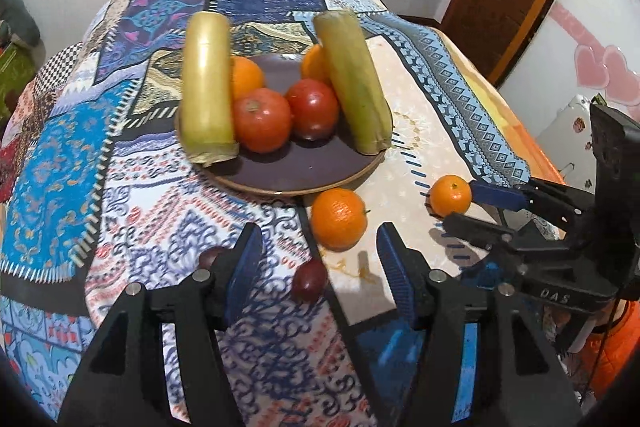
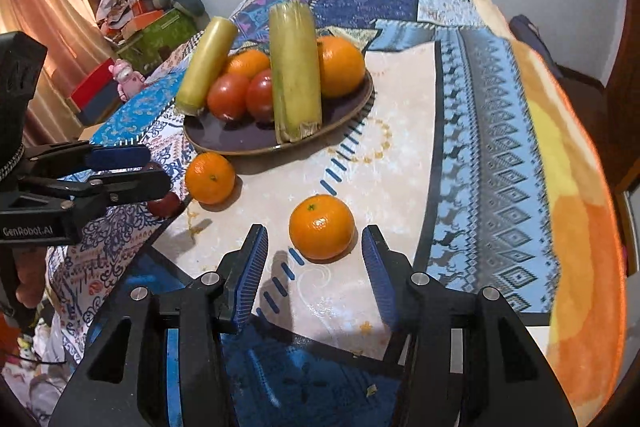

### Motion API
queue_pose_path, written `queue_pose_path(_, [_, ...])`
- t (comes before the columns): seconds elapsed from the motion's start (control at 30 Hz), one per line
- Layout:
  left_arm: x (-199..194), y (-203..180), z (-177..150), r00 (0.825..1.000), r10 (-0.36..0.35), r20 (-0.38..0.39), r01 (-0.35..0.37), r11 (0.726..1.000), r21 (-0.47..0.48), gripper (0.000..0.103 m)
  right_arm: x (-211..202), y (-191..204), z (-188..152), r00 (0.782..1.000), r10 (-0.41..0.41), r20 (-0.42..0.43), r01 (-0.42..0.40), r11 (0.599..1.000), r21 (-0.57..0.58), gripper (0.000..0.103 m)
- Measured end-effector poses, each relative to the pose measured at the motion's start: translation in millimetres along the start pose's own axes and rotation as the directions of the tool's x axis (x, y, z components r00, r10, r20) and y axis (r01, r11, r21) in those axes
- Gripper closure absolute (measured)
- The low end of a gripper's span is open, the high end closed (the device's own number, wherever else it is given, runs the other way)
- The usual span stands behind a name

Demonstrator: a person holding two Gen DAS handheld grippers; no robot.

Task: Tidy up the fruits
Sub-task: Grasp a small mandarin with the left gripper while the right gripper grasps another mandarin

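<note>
The left hand-held gripper (image 1: 320,267) is hovering over the tabletop (image 1: 400,99) with its jaws spread wide and gripping nothing. A plum (image 1: 309,279) is lying between its fingers, touching neither; a second plum (image 1: 210,257) is showing partly behind the left finger. An orange (image 1: 338,218) is sitting just ahead of the fingertips, close to the near rim of the plate (image 1: 300,173).

The right hand-held gripper (image 2: 316,251) is also standing released, its jaws wide apart and empty. A second orange (image 2: 322,227) is resting on the cloth (image 2: 480,163) just ahead of its fingertips, touching neither pad. In the left wrist view this orange (image 1: 451,195) is sitting at the tips of the right hand-held gripper (image 1: 460,201).

The plate is carrying two tomatoes (image 1: 262,119) side by side at the centre, two oranges (image 1: 246,75) behind them, and two long yellow-green cylinders (image 1: 208,87), one leaning at each side of the group. The patterned cloth is covering the tabletop.
</note>
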State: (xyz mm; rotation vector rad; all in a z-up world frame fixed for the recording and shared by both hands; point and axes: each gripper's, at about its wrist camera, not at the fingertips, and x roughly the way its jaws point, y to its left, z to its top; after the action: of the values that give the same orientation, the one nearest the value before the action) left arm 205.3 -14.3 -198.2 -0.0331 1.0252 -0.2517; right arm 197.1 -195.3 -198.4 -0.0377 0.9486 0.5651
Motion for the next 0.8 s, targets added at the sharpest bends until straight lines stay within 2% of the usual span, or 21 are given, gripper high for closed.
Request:
queue_pose_path(0.13, [14, -5, 4, 1.0, -0.004, -0.015, 0.004, 1.0, 0.012, 0.048, 3, 0, 0, 1.0, 0.004, 0.001, -0.004, 1.0, -0.004, 0.058])
queue_pose_path(0.4, [33, -6, 8, 0.998, -0.028, -0.055, 0.028, 1.0, 0.009, 0.066, 8, -1, 2, 1.0, -0.002, -0.001, 0.002, 1.0, -0.011, 0.07])
queue_pose_path(0.63, [28, -4, 7, 0.999, -0.037, -0.039, 0.037, 0.999, 0.002, 0.066, 3, 2, 5, 1.0, 0.018, 0.016, -0.018, 1.0, -0.005, 0.07])
queue_pose_path(0.8, [12, 3, 9, 0.999, -0.035, 0.0, 0.035, 0.999, -0.016, 0.067, -2, 11, 14, 0.999, 0.035, 0.041, -0.034, 0.999, -0.02, 0.07])
